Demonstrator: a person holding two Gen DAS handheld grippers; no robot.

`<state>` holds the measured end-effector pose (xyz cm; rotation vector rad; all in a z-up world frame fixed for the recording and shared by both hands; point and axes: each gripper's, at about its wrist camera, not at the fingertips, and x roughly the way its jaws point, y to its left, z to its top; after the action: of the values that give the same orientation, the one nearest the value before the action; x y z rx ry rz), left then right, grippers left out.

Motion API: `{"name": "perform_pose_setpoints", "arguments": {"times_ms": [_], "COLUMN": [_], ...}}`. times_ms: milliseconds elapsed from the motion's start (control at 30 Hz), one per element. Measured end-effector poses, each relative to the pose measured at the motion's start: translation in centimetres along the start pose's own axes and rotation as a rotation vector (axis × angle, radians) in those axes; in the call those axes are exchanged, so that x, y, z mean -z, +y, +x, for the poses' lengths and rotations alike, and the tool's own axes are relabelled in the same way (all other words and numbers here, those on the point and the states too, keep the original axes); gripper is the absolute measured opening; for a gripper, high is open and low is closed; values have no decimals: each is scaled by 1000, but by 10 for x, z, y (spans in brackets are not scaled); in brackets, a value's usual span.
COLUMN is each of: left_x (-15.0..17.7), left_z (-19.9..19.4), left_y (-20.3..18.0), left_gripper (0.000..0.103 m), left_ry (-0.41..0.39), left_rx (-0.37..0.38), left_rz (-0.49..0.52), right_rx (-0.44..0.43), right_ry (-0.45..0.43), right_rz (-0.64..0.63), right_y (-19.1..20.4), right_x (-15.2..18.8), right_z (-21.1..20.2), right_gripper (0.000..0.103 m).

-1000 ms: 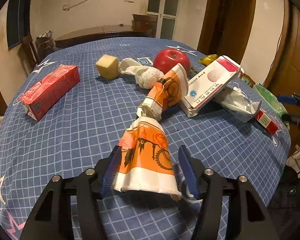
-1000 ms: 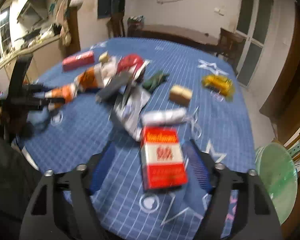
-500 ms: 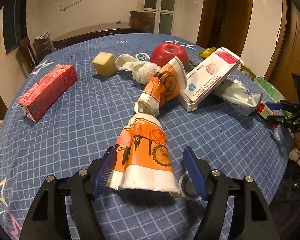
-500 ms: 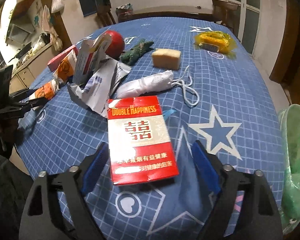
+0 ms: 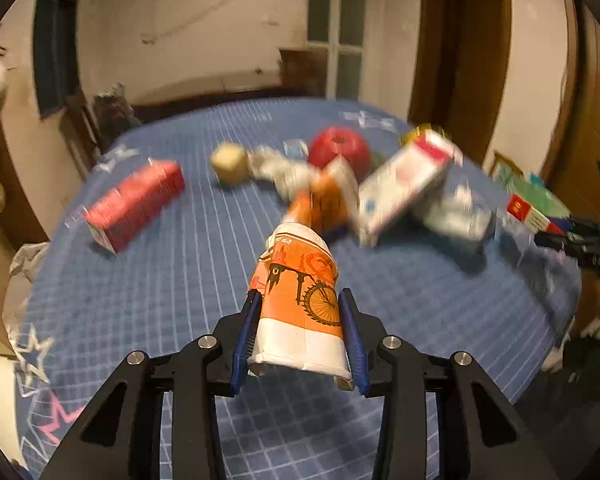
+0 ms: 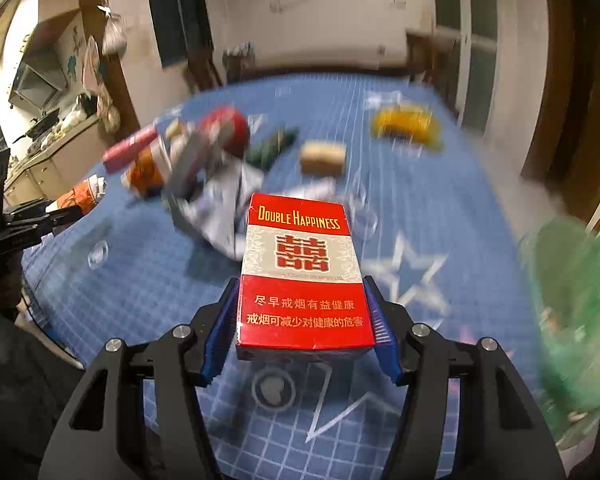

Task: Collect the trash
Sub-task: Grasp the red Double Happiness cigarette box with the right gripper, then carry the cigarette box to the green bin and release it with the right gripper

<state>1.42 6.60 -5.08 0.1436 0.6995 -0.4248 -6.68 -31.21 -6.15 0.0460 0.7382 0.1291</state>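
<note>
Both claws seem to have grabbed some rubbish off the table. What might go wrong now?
The left gripper, whose jaws have just been closing, pinches a crumpled orange paper cup; soft paper may crush further or slip out. The right gripper, also just closed, holds the red cigarette pack only near its back end, so it could tilt and drop. The blurred table suggests fast movement, which adds to both risks.

A crumpled paper cup (image 5: 300,300) with matt orange print sits between ribbed blue plastic pads (image 5: 247,336). A glossy red cardboard cigarette pack (image 6: 302,276) lies over the checked blue tablecloth (image 6: 440,200).
</note>
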Motion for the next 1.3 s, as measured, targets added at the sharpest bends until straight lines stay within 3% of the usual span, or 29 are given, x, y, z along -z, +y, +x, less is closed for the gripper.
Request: {"name": "perform_pose_setpoints", "arguments": {"times_ms": [200, 333, 467, 733, 1300], "left_x": [-50, -76, -94, -104, -106], "left_z": [-16, -12, -3, 9, 16], "left_y": [-38, -61, -82, -106, -127], "left_gripper": [41, 41, 41, 41, 41], "left_ry": [-145, -192, -230, -250, -273], "left_rx": [-85, -116, -217, -308, -351], "left_rz": [-21, -45, -23, 15, 66], "right_rx": [104, 144, 172, 190, 210], "right_ry": [-222, -279, -308, -314, -309], "right_rz": [-54, -43, -38, -36, -21], "right_y": [28, 35, 36, 36, 30], "right_x": [-45, -65, -71, -67, -62], "right_z": [-27, -22, -22, -26, -27], "right_gripper": [57, 57, 57, 57, 57]}}
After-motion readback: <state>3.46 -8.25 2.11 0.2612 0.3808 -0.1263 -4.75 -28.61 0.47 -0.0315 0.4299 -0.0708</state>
